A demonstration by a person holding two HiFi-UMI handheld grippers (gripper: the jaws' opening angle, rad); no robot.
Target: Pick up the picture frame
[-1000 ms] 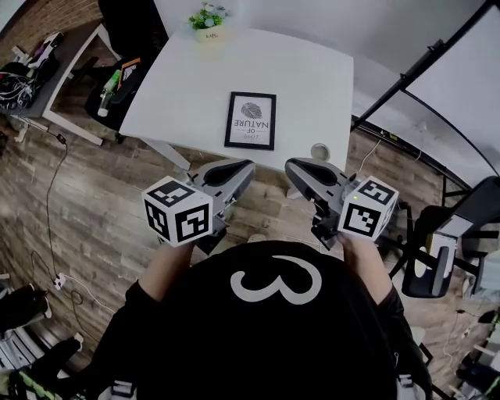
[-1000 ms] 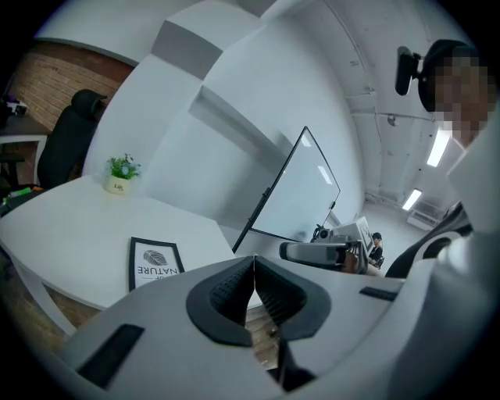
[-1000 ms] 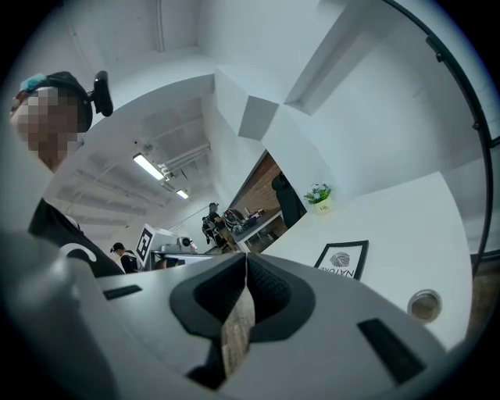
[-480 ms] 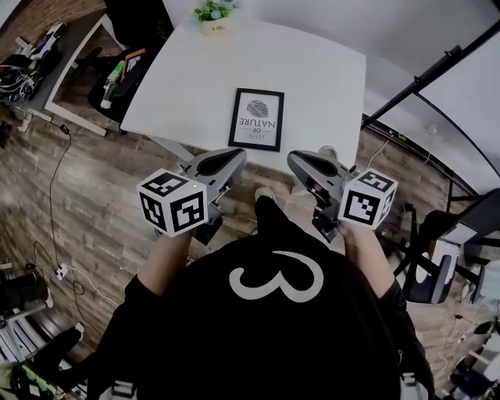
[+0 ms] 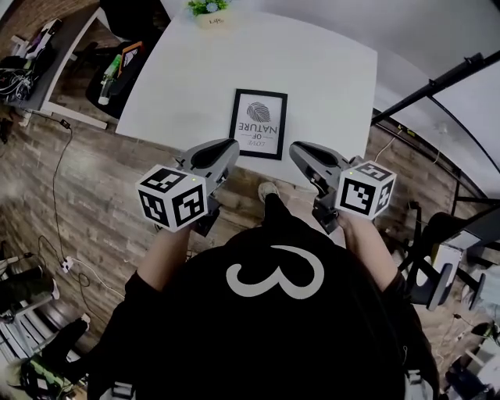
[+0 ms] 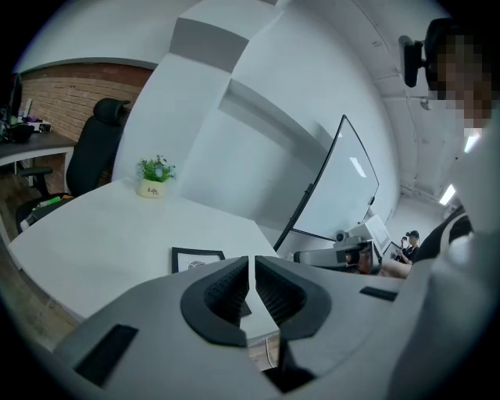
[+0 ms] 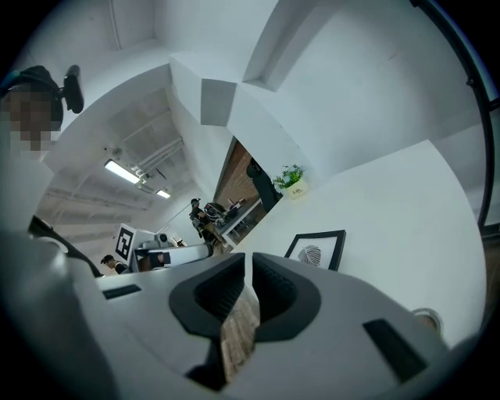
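Note:
A black picture frame (image 5: 258,123) with a leaf print lies flat near the front edge of the white table (image 5: 312,70). It also shows in the left gripper view as the frame (image 6: 195,258) and in the right gripper view as the frame (image 7: 316,248). My left gripper (image 5: 228,146) hovers just short of the table edge, left of the frame, jaws shut and empty. My right gripper (image 5: 298,148) hangs to the frame's right at the same edge, also shut with nothing in it. Neither touches the frame.
A small potted plant (image 5: 208,9) stands at the table's far edge. A round grey object (image 7: 424,319) sits near the table's front right corner. A desk with clutter (image 5: 31,55) and a black chair stand to the left; a dark stand pole (image 5: 437,78) slants at the right.
Both grippers have moved forward and down toward the table's front edge, closing on the frame from either side. Their jaws stay shut.

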